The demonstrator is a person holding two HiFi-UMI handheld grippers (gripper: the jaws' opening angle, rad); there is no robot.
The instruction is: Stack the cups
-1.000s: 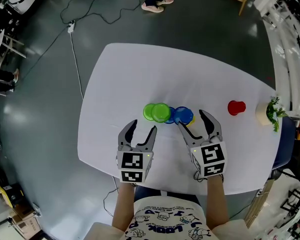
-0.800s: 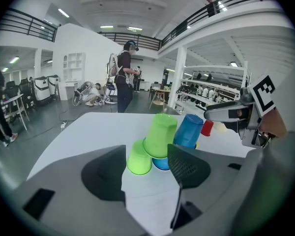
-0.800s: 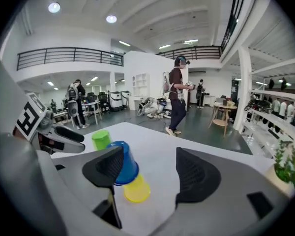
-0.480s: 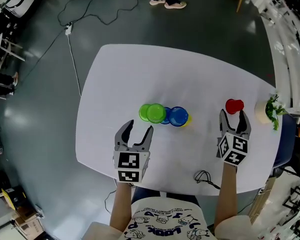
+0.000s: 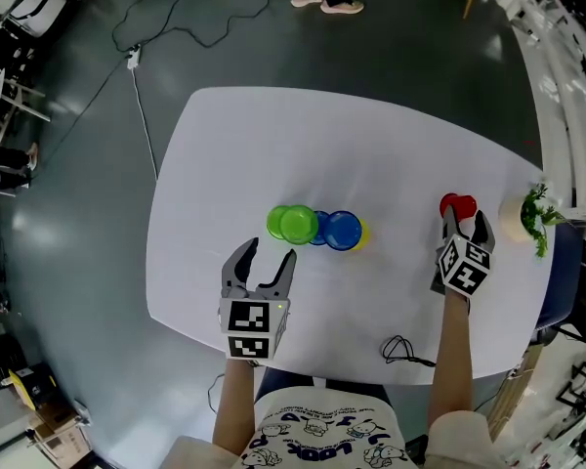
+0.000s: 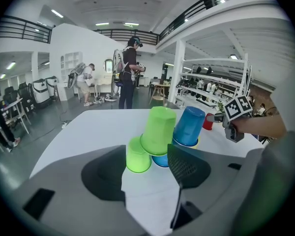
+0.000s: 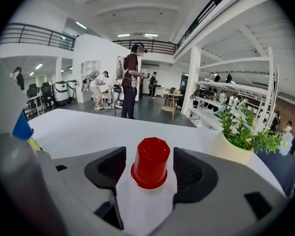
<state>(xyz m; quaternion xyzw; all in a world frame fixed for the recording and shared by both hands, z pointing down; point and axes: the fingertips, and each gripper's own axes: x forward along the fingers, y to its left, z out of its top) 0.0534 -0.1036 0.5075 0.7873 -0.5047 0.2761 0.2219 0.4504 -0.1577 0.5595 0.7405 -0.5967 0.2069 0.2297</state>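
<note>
An upside-down red cup (image 5: 457,204) (image 7: 150,163) stands alone near the right edge of the white table (image 5: 322,135). My right gripper (image 5: 466,216) (image 7: 148,156) has a jaw on each side of it. The jaws are closing, with a thin gap still showing beside the cup. Mid-table is a cluster of cups: a small green cup (image 6: 137,156), a tilted green cup (image 6: 158,131) leaning over it, and a blue cup (image 5: 342,230) (image 6: 189,126) with a yellow rim under it. My left gripper (image 5: 271,252) (image 6: 146,154) is open just short of the green cups, holding nothing.
A small potted plant (image 5: 527,220) (image 7: 236,141) stands right of the red cup at the table's edge. A thin dark cable (image 5: 400,348) lies near the front edge. People (image 6: 128,68) stand on the floor beyond the table.
My right gripper has swung from beside the blue cup over to the right and now brackets the red cup. The left gripper has hardly moved.
</note>
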